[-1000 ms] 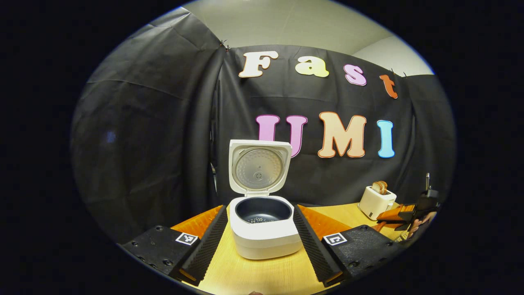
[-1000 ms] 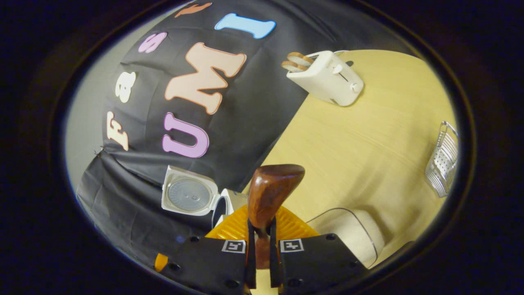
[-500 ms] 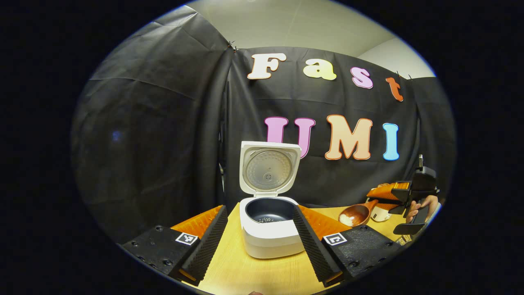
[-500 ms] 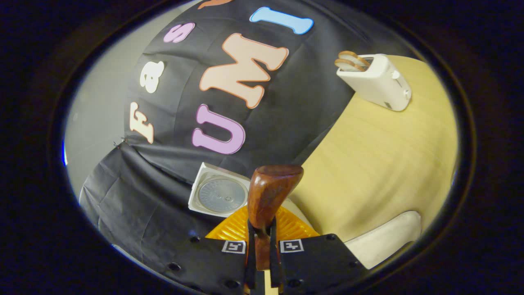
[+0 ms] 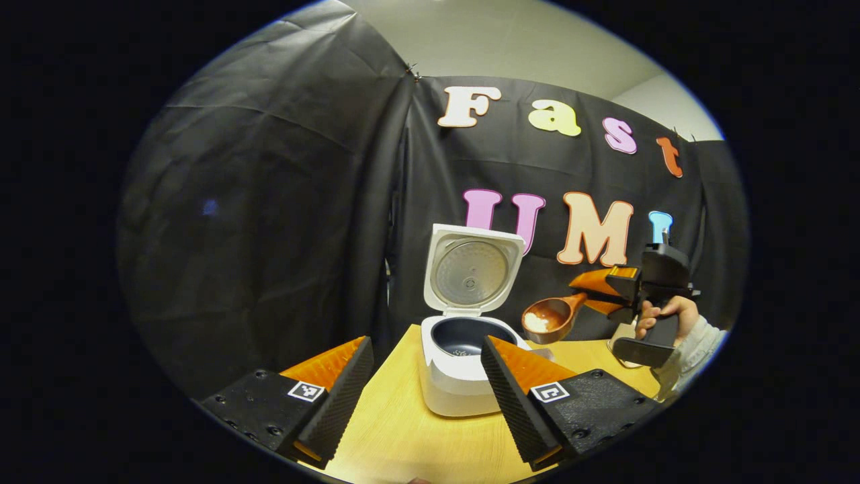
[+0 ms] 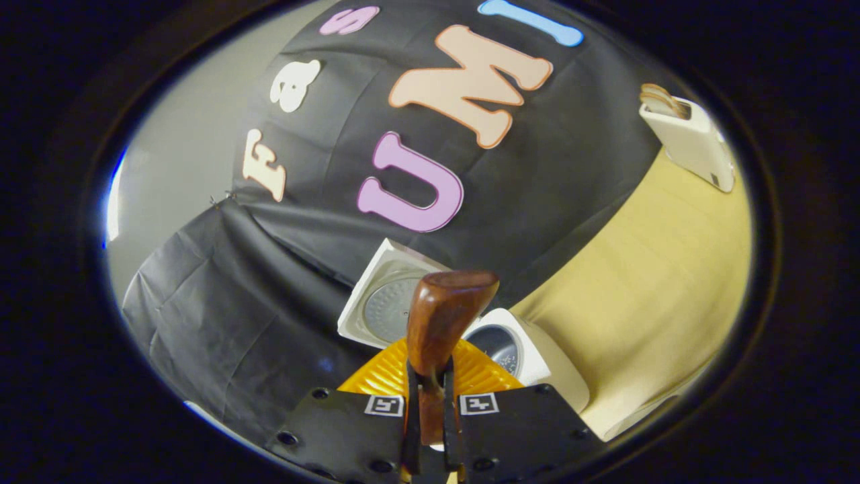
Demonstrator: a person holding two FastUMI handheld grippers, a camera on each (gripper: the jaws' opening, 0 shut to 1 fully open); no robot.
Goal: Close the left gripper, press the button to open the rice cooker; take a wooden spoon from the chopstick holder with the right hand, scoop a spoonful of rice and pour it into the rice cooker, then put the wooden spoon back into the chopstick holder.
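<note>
Rice cooker [image 5: 463, 366] stood on the tabletop [image 5: 403, 437], lid raised. Right gripper [image 6: 430, 430] fingers were clamped on the wooden spoon [image 6: 440, 323], holding its rice-filled bowl above and just beside the cooker. Left gripper [image 5: 423, 390] fingers stood apart.

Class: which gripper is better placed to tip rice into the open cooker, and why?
Right. The right gripper grips the spoon, loaded with rice, beside the cooker. The left gripper is open, holding nothing.

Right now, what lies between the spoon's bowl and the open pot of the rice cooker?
Nothing. In the left gripper view the wooden spoon, holding rice, hangs to the right of the rice cooker and above its rim, with bare air and black cloth behind between them.
</note>
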